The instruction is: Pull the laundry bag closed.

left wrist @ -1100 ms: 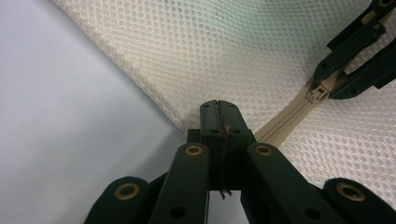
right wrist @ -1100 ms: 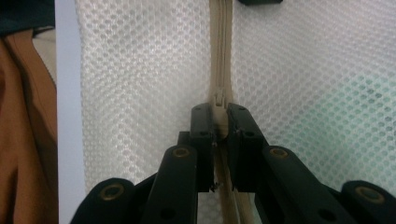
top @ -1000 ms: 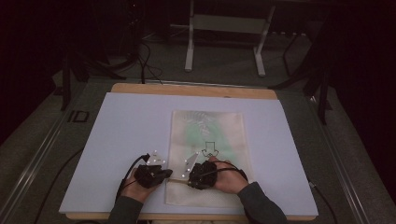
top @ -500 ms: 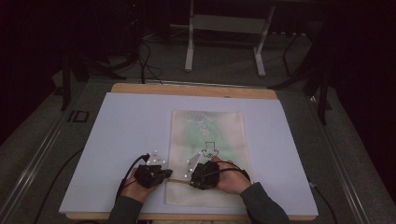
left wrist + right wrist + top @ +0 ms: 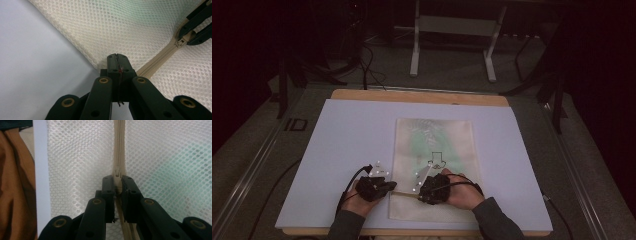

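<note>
A cream mesh bag point(image 5: 434, 145) with pale green contents lies flat on the white board point(image 5: 352, 135). Its beige zipper point(image 5: 160, 56) runs across the end nearest the person. My left gripper point(image 5: 394, 188) points right and is shut on the bag's left edge point(image 5: 100, 66), where the zipper tape ends; in the left gripper view its jaws point(image 5: 117, 58) are pressed together. My right gripper point(image 5: 417, 192) points left along the zipper. It is shut on the zipper pull point(image 5: 117, 173), which sits pinched between its tips point(image 5: 117, 181). The right gripper point(image 5: 191, 35) also shows holding that pull point(image 5: 180, 43).
The white board rests on a wooden table point(image 5: 417, 95) with dark floor around it. A white metal frame point(image 5: 452, 30) and cables stand beyond the far edge. The board's near edge point(image 5: 40, 170) lies close beside the bag, with brown cloth point(image 5: 15, 195) past it.
</note>
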Demonstrator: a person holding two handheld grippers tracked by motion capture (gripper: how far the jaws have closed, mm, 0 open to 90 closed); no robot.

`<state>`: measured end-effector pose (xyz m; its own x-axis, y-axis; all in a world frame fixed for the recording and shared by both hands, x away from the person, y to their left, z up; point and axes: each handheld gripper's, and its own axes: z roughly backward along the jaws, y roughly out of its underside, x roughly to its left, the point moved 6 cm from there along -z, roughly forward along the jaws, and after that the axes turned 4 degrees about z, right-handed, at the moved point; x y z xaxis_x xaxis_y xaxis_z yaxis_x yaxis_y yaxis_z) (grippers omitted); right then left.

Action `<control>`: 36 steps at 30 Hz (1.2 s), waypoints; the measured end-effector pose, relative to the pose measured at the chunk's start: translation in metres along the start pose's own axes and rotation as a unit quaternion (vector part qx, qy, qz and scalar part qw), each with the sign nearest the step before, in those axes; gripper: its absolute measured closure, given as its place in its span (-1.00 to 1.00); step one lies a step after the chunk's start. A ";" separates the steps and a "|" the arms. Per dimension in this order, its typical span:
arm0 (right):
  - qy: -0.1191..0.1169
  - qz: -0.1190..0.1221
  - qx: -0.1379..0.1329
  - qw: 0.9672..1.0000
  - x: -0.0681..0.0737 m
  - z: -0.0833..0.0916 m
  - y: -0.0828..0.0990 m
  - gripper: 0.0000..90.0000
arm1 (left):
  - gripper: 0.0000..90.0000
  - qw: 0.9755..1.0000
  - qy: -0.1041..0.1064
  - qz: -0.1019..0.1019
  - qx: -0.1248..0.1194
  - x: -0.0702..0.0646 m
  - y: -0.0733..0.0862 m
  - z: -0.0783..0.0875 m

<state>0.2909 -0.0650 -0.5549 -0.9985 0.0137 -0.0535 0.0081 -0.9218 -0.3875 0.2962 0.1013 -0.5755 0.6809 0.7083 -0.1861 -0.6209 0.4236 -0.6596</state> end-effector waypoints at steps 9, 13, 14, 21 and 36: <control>0.004 0.003 0.002 1.000 0.001 0.003 0.004 0.83 | 0.99 1.000 0.000 0.000 -0.001 0.000 0.000 0.000; 0.005 -0.002 0.002 1.000 0.002 0.006 0.009 0.83 | 0.99 1.000 -0.001 0.000 -0.001 0.000 0.000 0.000; 0.005 -0.002 0.002 1.000 0.002 0.006 0.009 0.83 | 0.99 1.000 -0.001 0.000 -0.001 0.000 0.000 0.000; 0.007 -0.006 -0.001 1.000 0.003 0.009 0.017 0.83 | 0.99 1.000 0.000 0.000 -0.001 0.000 0.000 0.000; 0.009 -0.015 -0.002 1.000 0.004 0.014 0.028 0.83 | 0.99 1.000 0.000 0.001 -0.001 0.000 0.000 0.000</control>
<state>0.2864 -0.0956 -0.5531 -0.9971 0.0483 -0.0587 -0.0214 -0.9193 -0.3929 0.2961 0.1016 -0.5757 0.6799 0.7087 -0.1882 -0.6218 0.4213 -0.6602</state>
